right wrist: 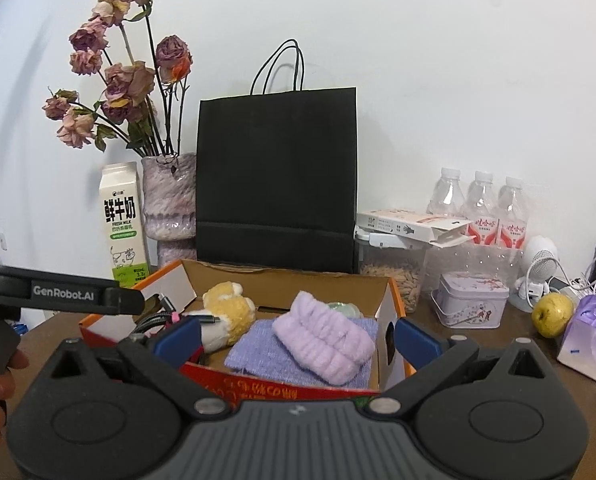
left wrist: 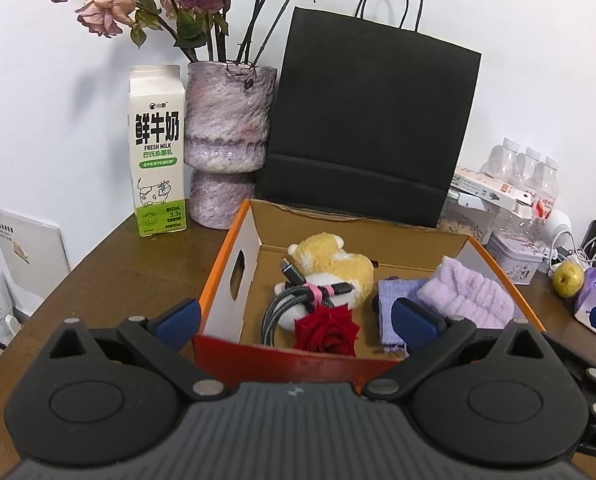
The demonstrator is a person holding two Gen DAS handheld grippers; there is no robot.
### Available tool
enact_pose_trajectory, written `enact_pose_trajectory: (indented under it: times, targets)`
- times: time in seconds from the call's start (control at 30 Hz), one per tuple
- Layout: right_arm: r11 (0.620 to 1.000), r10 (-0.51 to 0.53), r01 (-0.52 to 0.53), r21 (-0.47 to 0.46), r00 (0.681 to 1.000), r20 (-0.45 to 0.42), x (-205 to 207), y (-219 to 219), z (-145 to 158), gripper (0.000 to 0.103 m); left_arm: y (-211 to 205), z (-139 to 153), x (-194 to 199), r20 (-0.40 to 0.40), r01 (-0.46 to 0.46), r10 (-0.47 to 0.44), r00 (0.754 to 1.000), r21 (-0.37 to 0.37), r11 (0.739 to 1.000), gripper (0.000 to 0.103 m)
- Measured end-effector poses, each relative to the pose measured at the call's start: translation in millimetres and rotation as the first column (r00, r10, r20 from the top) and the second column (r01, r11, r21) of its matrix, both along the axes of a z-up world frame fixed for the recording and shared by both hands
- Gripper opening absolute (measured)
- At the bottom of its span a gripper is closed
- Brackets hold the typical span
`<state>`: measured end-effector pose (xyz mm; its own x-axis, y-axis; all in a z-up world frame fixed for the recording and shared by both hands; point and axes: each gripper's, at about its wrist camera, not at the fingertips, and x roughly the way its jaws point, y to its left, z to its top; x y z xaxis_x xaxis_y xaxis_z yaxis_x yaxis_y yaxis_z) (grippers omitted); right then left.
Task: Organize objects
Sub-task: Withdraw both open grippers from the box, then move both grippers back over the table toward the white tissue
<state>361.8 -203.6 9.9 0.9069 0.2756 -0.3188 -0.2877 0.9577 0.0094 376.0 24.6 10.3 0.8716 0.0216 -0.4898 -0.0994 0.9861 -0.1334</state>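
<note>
An open orange cardboard box (left wrist: 224,276) (right wrist: 394,300) sits on the brown table. Inside lie a yellow and white plush toy (left wrist: 330,264) (right wrist: 228,306), a bundled grey cable (left wrist: 294,300) (right wrist: 158,318), a red rose (left wrist: 328,332), a lilac cloth (left wrist: 390,312) (right wrist: 258,348) and a fluffy lilac headband (left wrist: 466,296) (right wrist: 322,344). My left gripper (left wrist: 296,320) hovers open at the box's near wall, empty. My right gripper (right wrist: 296,338) is open too, straddling the box's near right corner, holding nothing.
Behind the box stand a black paper bag (left wrist: 370,132) (right wrist: 276,176), a purple vase of dried roses (left wrist: 226,140) (right wrist: 170,204) and a milk carton (left wrist: 156,152) (right wrist: 124,228). To the right are water bottles (right wrist: 482,208), a lilac tin (right wrist: 470,304), a yellow-green apple (right wrist: 552,314) and a purple packet (right wrist: 590,340).
</note>
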Motion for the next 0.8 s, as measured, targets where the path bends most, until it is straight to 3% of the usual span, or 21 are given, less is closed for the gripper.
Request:
enact_pose_trajectory:
  times: [0.8]
  targets:
    - [1.000, 0.027, -0.027, 0.006, 1.000, -0.004, -67.8, -11.0, -12.4, 0.103, -13.2, -3.8, -68.6, 0.018, 0.037, -0.038, 0.999, 0.045, 0.998, 0.103]
